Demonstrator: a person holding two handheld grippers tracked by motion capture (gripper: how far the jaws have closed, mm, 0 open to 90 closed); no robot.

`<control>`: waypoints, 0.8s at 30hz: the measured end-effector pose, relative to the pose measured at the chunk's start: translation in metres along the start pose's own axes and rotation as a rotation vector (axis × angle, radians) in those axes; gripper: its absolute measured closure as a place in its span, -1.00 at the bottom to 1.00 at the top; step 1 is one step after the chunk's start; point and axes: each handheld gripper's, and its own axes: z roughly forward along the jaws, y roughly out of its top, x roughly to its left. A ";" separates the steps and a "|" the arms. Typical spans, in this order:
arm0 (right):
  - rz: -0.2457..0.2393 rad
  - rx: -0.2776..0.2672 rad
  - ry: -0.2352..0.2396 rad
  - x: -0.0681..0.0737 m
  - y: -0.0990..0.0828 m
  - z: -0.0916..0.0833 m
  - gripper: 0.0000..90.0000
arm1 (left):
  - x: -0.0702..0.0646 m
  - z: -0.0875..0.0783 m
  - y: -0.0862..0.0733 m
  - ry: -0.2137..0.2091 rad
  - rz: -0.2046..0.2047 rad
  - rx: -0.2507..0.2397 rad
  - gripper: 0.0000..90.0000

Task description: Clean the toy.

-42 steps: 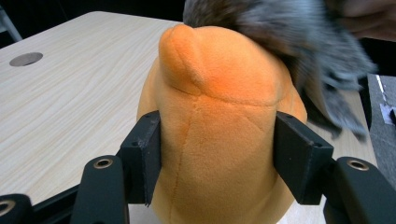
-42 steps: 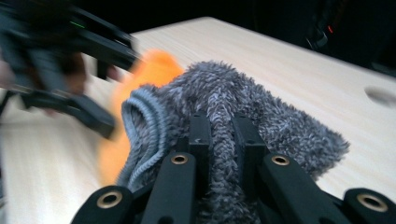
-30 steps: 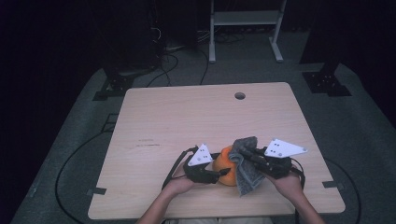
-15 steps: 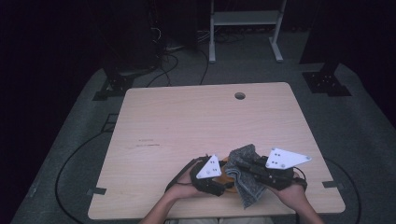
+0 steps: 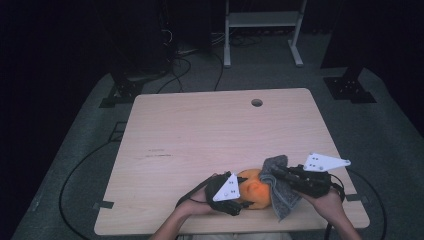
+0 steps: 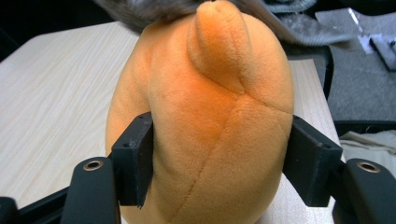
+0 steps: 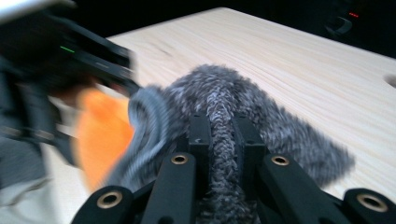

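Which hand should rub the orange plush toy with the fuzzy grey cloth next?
The right one, probably. The right gripper already pinches the grey cloth between its jaws, and the cloth drapes against the orange plush toy. The left gripper is busy clamping the toy on both sides.

A recording lab or studio is indicated here. Beyond the jaws, a bare wooden table (image 5: 210,135) with a cable hole (image 5: 257,102) is set on grey carpet (image 5: 90,155), ringed by black curtains. Cables (image 5: 75,175) are trailed across the floor, stand feet (image 5: 350,87) are weighted down, and a white metal frame (image 5: 262,30) is parked farther back.
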 end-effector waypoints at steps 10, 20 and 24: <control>-0.024 0.038 0.076 0.002 0.011 0.021 0.77 | -0.005 -0.002 0.000 0.006 0.038 0.023 -0.28; 0.200 -0.018 0.049 -0.033 -0.033 0.005 0.77 | 0.011 -0.010 -0.010 -0.013 -0.065 -0.002 -0.28; 0.284 -0.040 0.062 -0.034 -0.050 0.002 0.77 | 0.017 -0.012 -0.013 -0.013 -0.116 -0.013 -0.28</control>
